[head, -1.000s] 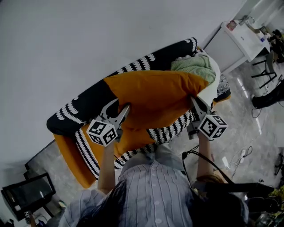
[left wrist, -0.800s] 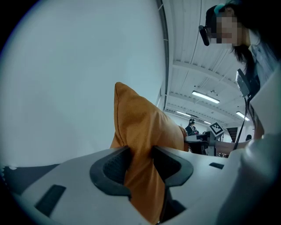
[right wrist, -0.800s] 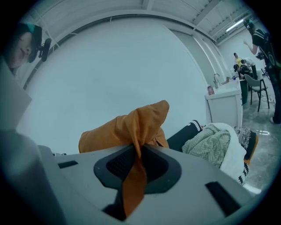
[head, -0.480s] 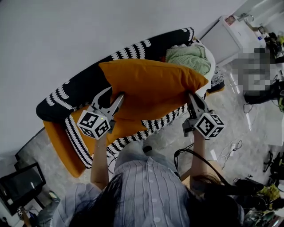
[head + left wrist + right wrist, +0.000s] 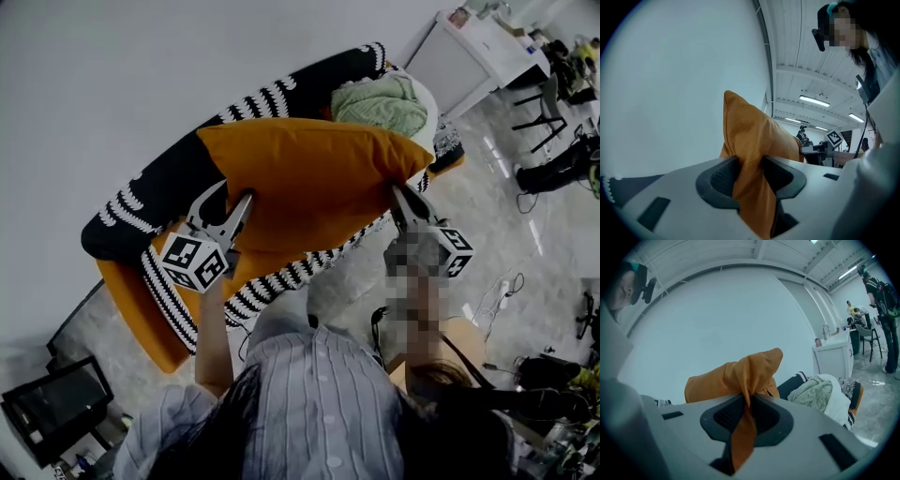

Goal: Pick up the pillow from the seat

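Observation:
An orange pillow (image 5: 309, 178) hangs in the air above the black, white and orange couch (image 5: 150, 202), stretched between my two grippers. My left gripper (image 5: 242, 202) is shut on the pillow's left corner; in the left gripper view the orange fabric (image 5: 750, 178) is pinched between the dark pads (image 5: 723, 176). My right gripper (image 5: 398, 194) is shut on the right corner, and in the right gripper view a thin fold of pillow fabric (image 5: 745, 420) runs down between its pads (image 5: 729, 414). The pillow's underside is hidden.
A pale green knitted blanket (image 5: 380, 101) on a white cushion lies at the couch's right end. A white cabinet (image 5: 469, 56) stands beyond it. Cables (image 5: 497, 300) trail over the grey floor, and a dark monitor (image 5: 52, 417) sits at lower left.
The pillow and both grippers have shifted up and left in the head view, away from the couch seat. Both grips are unchanged.

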### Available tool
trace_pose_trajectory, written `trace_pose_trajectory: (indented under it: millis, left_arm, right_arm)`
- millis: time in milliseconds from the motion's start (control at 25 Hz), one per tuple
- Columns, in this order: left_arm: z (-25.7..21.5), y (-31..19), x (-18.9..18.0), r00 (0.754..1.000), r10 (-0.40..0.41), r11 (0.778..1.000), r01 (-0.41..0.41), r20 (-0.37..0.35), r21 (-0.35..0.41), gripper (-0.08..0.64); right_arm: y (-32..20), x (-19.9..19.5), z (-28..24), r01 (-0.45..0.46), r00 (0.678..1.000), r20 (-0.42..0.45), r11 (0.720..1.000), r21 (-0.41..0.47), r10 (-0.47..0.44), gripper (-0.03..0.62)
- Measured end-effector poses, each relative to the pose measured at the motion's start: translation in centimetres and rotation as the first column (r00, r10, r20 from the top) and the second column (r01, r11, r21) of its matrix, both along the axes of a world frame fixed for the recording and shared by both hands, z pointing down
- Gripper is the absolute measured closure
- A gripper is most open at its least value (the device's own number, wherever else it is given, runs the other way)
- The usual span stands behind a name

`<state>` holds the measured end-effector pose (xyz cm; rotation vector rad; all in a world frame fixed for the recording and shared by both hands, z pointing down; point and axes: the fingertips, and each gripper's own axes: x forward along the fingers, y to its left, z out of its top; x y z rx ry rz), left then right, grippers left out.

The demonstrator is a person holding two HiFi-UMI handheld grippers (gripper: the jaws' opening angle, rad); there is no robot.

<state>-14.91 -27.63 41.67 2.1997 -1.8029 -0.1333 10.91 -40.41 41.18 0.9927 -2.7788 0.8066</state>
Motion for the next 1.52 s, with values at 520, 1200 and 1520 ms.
trace_pose_trajectory:
  millis: [520,1200,1520]
  left_arm:
    - [-1.1,8.8,7.7,1.0,0.025,1.0,-0.025,0.012,0.009,0.379]
    - [-1.1,20.0,15.2,0.999,0.034,0.999,-0.033,0.023,-0.042,0.38]
    - [-0.9,22.7,15.6,0.998,0.028,0.997,-0.024,0.049,-0.071,0.38]
  right_arm:
    - [9.4,8.2,-0.4,-0.008,1.0,0.025,0.999,0.036,0.007,0.534]
    - [20.0,15.4,0.8,0.008,1.0,0.022,1.0,0.024,-0.008,0.537]
    - [22.0,15.3,1.4,0.012,0.999,0.03,1.0,0.012,-0.012,0.537]
